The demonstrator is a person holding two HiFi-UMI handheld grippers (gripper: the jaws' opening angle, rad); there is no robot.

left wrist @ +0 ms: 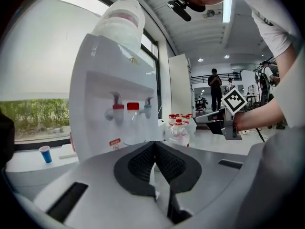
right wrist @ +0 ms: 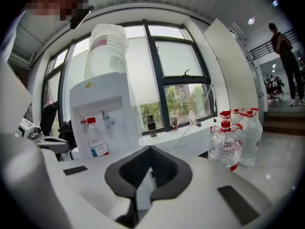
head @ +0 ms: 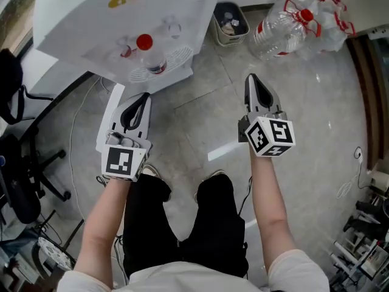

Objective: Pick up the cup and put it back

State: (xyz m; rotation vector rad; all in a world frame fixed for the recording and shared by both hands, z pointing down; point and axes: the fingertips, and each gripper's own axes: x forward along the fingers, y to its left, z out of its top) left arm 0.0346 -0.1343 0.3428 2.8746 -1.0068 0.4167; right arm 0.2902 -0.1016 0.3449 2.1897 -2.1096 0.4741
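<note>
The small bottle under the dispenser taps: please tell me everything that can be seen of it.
The bottle is small, of clear plastic, with a red cap that is on and a blue-and-white label low on its body. It stands upright on the drip tray of the white water dispenser, under the taps. Only the tray touches it. Whether it holds water cannot be told.

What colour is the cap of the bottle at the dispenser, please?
Red cap, clearest in head view.

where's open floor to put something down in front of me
The bare floor between the water dispenser, the bin and the water jugs is free. The drip tray is taken by a bottle; the office chair crowds the left.
</note>
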